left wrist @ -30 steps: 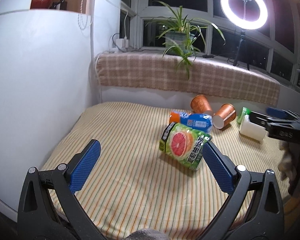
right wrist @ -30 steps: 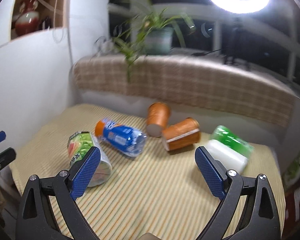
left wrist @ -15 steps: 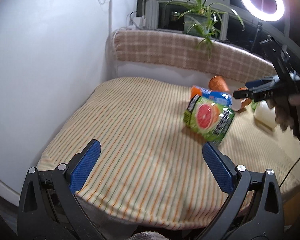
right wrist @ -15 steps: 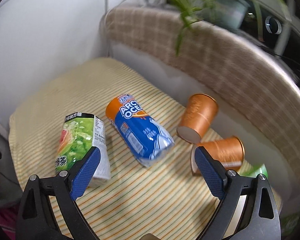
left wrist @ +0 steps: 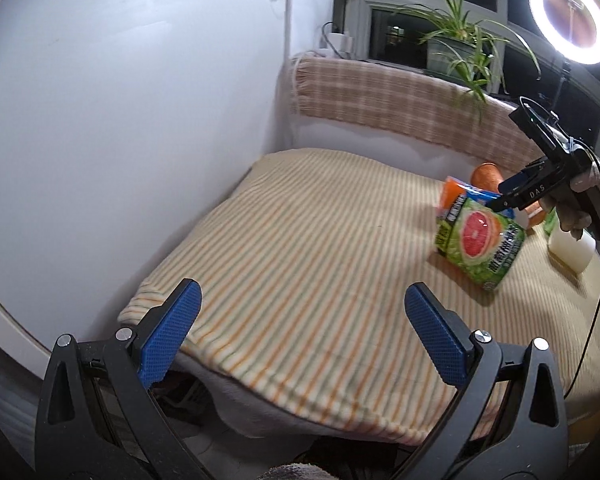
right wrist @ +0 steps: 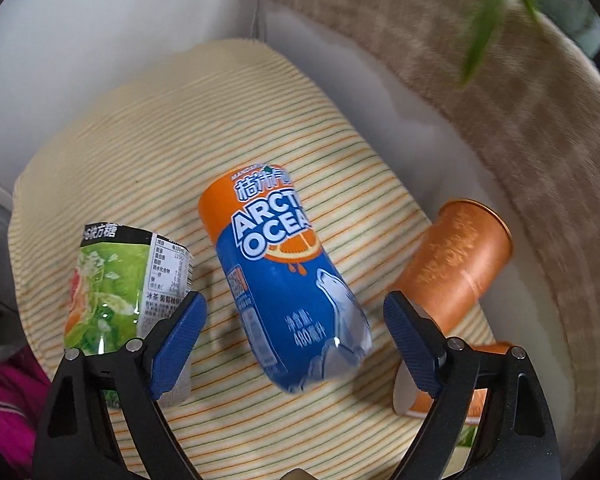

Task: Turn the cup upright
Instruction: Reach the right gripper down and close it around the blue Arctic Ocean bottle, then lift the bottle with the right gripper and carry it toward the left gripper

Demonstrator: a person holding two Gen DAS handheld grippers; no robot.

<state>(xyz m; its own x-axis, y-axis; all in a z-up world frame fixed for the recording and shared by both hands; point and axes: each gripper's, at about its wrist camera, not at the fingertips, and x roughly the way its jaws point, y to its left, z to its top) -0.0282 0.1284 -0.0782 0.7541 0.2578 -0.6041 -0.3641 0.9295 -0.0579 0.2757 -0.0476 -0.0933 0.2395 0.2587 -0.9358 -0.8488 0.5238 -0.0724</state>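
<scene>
Two orange paper cups lie on their sides on the striped cloth. In the right wrist view one cup (right wrist: 456,268) lies at the right with its mouth toward the plaid backrest, and a second cup (right wrist: 420,396) lies partly hidden behind my right finger. My right gripper (right wrist: 296,332) is open and empty, hovering over the blue and orange bottle (right wrist: 284,280). In the left wrist view my left gripper (left wrist: 300,336) is open and empty at the near edge, far from the cup (left wrist: 485,175), and the right gripper (left wrist: 512,196) hangs over the objects.
A green grapefruit drink carton (right wrist: 124,288) lies left of the bottle and also shows in the left wrist view (left wrist: 478,242). A white and green bottle (left wrist: 570,246) lies at far right. A white wall (left wrist: 120,120) bounds the left; a plaid backrest (right wrist: 500,92) runs behind.
My right gripper has moved in and down over the bottle and cups. My left gripper has pulled back toward the near left edge of the cloth. The objects have not moved.
</scene>
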